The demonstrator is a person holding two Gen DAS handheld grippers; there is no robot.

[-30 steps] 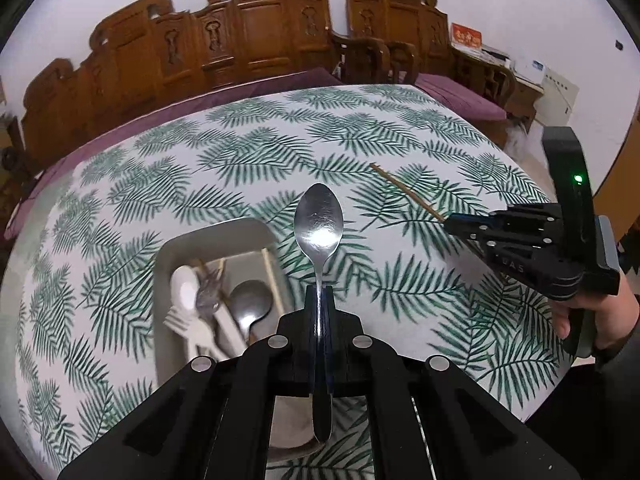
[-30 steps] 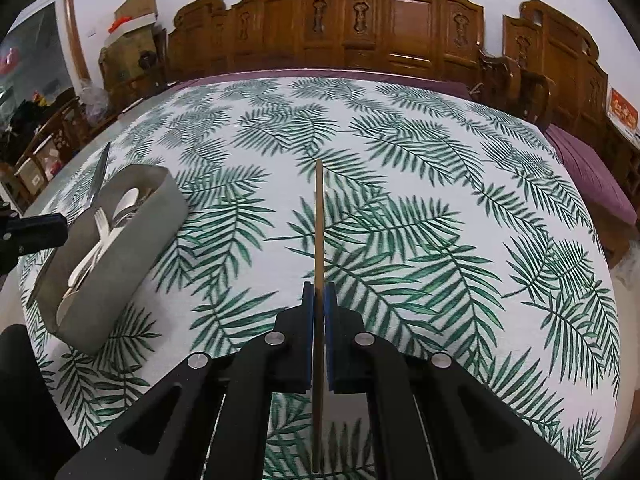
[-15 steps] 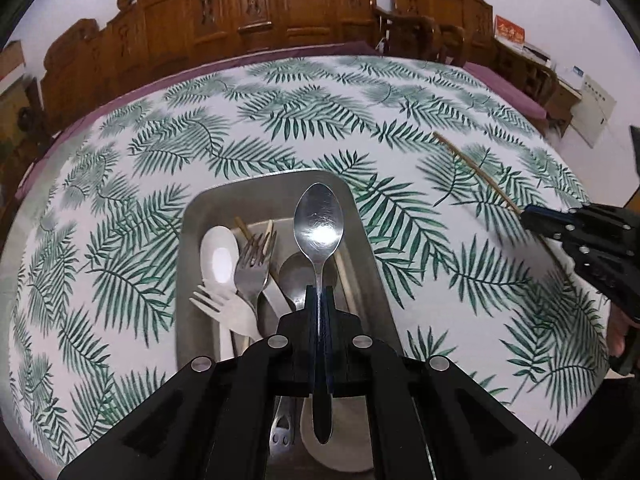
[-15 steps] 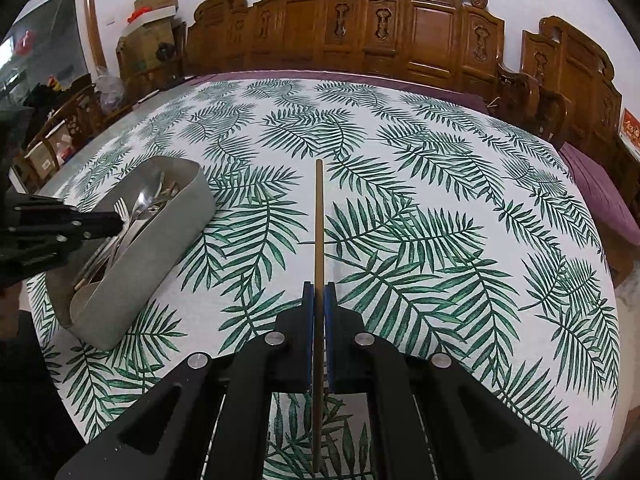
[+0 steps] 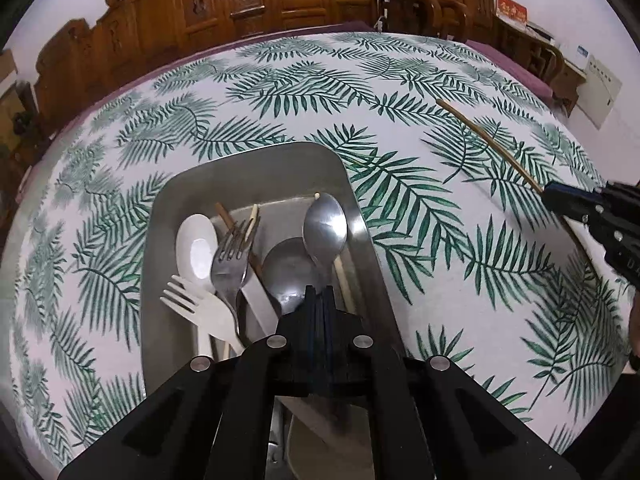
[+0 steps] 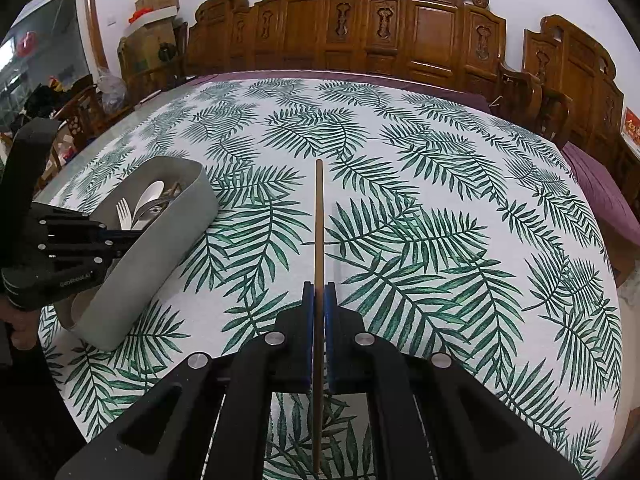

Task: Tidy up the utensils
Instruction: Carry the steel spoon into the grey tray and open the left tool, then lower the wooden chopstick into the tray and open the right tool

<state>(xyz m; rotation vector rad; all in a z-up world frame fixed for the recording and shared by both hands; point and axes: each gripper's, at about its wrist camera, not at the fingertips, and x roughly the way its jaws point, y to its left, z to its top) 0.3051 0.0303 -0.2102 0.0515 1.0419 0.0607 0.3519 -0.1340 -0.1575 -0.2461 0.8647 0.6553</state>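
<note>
Directly beneath the left gripper (image 5: 319,294), clamped on a metal spoon (image 5: 325,229), sits the grey bin (image 5: 256,168); the spoon's handle runs lengthwise along it, bowl pointing away.

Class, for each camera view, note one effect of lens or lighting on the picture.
Left wrist view: glare whitens the white spoon in the tray, and the table edge bows. Right wrist view: black corners ring the picture; the chopstick stays sharp.
</note>
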